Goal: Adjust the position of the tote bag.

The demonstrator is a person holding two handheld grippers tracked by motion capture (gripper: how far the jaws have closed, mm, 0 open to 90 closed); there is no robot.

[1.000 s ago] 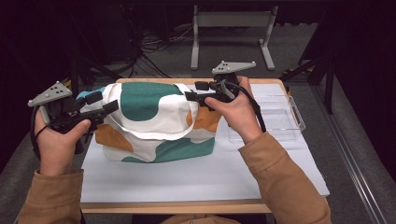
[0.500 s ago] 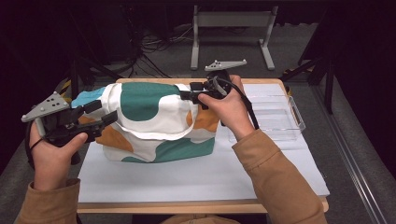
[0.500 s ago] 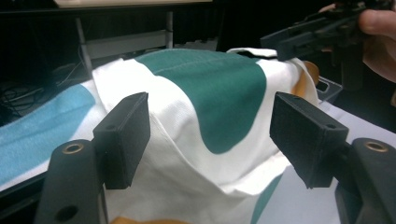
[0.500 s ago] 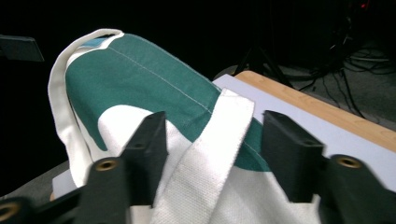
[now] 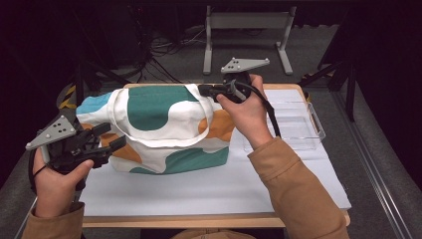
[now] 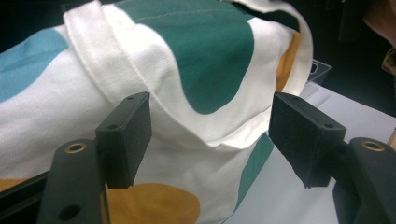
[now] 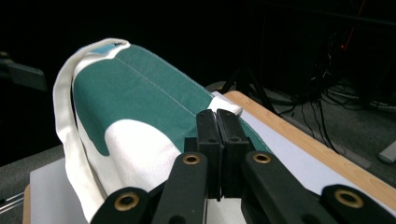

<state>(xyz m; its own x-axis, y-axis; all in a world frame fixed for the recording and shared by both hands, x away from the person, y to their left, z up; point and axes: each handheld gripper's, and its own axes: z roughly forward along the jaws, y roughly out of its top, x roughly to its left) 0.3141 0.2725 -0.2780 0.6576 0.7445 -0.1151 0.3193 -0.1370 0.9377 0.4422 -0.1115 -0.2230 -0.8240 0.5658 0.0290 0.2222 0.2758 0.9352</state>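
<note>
Hovering at the near left corner of the desk [image 5: 209, 219], the left gripper [image 5: 110, 141] has its jaws spread wide with nothing between them; in the left gripper view they frame the bag's white handle strap [image 6: 140, 79] and rim without touching the cloth. The tote bag [image 5: 164, 129], white with teal, orange and light blue patches, lies on its side on the white sheet [image 5: 224, 184] that covers the desk, about the middle of it. Farther back, the right gripper [image 5: 205, 90] meets the bag's far upper edge; its jaws have just been closing and now stand pressed together, and in the right gripper view a bit of white cloth shows just past their tips, though whether it is pinched between them I cannot tell. Right of the bag, behind the right forearm, sits a clear plastic tray [image 5: 313, 124], with nothing visible inside it.
</note>
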